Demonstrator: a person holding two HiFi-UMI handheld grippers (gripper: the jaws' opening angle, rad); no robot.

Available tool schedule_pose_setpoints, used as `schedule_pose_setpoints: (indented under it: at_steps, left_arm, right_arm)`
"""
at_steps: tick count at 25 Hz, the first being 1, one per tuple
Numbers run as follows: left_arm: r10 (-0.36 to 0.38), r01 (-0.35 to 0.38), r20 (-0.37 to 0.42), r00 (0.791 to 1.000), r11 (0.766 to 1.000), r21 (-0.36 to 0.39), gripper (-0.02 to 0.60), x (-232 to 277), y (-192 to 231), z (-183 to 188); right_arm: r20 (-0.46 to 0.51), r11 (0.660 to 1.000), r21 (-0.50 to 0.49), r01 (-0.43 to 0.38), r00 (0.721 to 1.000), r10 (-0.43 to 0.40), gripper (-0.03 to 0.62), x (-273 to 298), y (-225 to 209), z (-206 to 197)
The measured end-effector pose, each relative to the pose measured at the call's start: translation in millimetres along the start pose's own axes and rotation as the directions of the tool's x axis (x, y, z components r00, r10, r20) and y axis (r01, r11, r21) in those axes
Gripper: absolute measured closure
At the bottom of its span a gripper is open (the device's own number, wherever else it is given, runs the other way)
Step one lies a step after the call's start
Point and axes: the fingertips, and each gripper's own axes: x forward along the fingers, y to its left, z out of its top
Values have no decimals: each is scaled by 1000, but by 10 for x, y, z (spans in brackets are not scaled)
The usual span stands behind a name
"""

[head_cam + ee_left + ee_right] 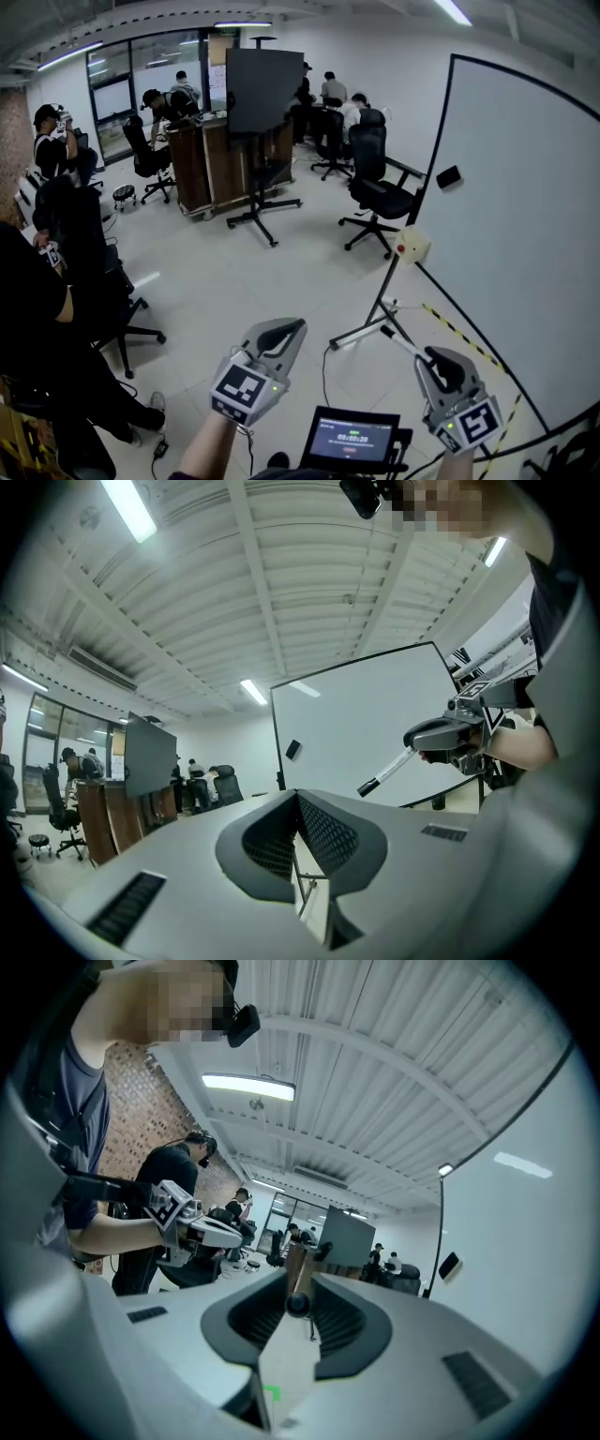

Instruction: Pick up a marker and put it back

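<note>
So, checking in from my remote seat: my right gripper [435, 357] is clamped narrow on the marker [403, 341]. The marker pokes straight out ahead of the jaws with its dark end leading, up in the air over the floor and clear of the whiteboard [525, 234] on the right. From that gripper's own camera I'm looking right down the length of the marker, pinched between the two pads. My left gripper [297, 326] is closed up with nothing in it, tips meeting, and through the slit lower down between the pads I only see floor. It hangs beside the right one, well apart, both pointing roughly level into the room. On the board there's a small dark block [448, 176] stuck high near the left edge, well away from the marker. The board's metal stand [375, 314] has its foot on the floor just past the marker's tip in the head view. Further off are a black office chair [380, 195], a dark panel on a wheeled stand [262, 89] and some people sitting in the back. A little screen [352, 439] sits low between my two arms
</note>
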Motion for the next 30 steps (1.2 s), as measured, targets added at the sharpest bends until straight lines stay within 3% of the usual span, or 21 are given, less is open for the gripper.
schedule_pose_setpoints:
  at_steps: [6, 12, 19, 23, 30]
  left_arm:
    - [-41, 41, 31, 999, 999, 9, 581, -47, 310, 148]
    - [-80, 80, 32, 996, 997, -3, 581, 137, 468, 30]
    - [-108, 109, 16, 994, 993, -36, 581, 842, 295, -38]
    - [-125, 124, -12, 992, 992, -29, 581, 1399, -7, -33]
    - [-77, 75, -73, 994, 997, -21, 581, 2132, -466, -28]
  right_arm:
    - [3, 999, -21, 44, 999, -44, 504, 312, 155, 94]
    - [-39, 997, -30, 78, 996, -79, 504, 495, 101, -61]
    - [-51, 993, 21, 119, 992, -118, 503, 402, -539, -346]
    - [-36, 992, 52, 112, 993, -111, 503, 304, -1060, -528]
    - [1, 993, 107, 57, 998, -58, 503, 99, -1940, -838]
